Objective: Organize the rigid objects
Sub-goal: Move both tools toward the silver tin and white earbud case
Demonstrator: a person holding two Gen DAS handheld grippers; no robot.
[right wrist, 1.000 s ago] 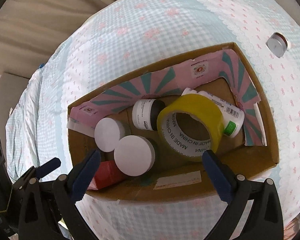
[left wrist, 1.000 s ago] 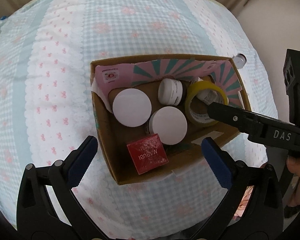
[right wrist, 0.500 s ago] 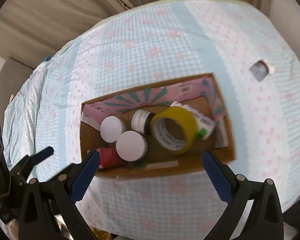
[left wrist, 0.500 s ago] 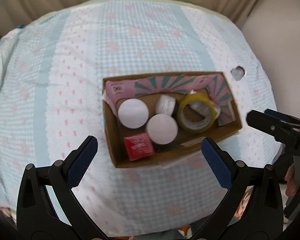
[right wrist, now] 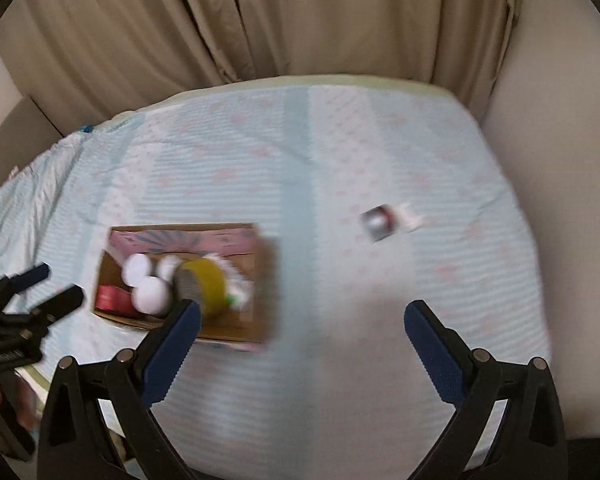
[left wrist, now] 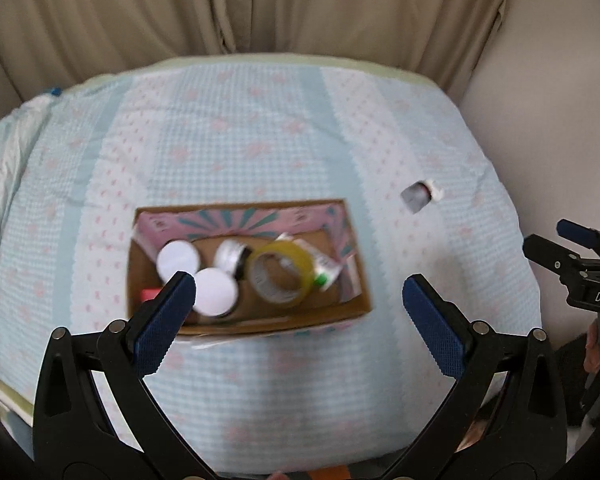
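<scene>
Left gripper [left wrist: 298, 300]: held wide, empty.
Right gripper [right wrist: 302, 326]: held wide, empty.
Box [left wrist: 260, 322]: filled.
Jar [left wrist: 418, 196]: left outside.

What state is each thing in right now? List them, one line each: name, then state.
Left gripper: open, empty, above the bed.
Right gripper: open, empty.
Box: open-topped, on the bedspread, holding items.
Tape: inside the box, leaning.
Two white jars: inside the box, lids on.
Red packet: inside the box.
Small jar: outside the box, on its side.
</scene>
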